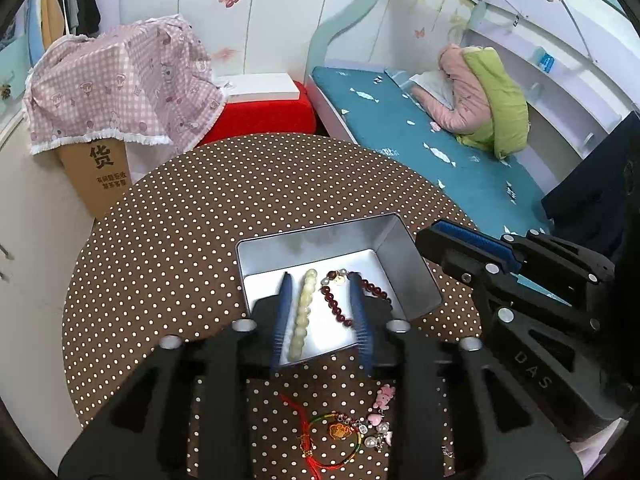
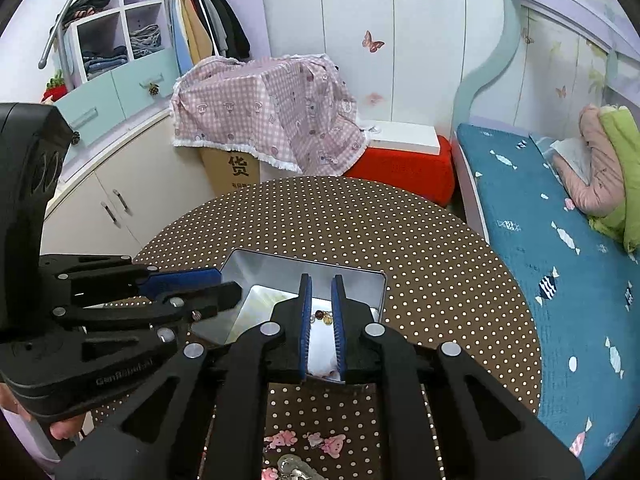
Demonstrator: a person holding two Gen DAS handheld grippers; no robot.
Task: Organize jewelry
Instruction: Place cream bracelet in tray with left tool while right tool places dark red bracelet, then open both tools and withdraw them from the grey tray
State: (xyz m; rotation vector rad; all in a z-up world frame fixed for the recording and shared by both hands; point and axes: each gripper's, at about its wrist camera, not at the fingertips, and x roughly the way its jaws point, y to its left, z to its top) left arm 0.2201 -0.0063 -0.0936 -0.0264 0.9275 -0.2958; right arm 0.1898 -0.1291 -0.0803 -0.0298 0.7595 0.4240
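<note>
A silver tin [image 1: 416, 264] sits open on the dotted surface [image 1: 192, 216]. Inside lie a pale bead bracelet [image 1: 302, 316] and, at its 3 o'clock, a dark red bead bracelet [image 1: 336, 308]. The left gripper [image 1: 320, 316] hangs over the tin, jaws apart, holding nothing. The right gripper [image 2: 321, 320] hangs over it too, jaws slightly apart, empty. At 6 o'clock of the tin, a red cord bracelet [image 1: 320, 440] and a pink charm bracelet [image 1: 378, 420] lie on the surface.
</note>
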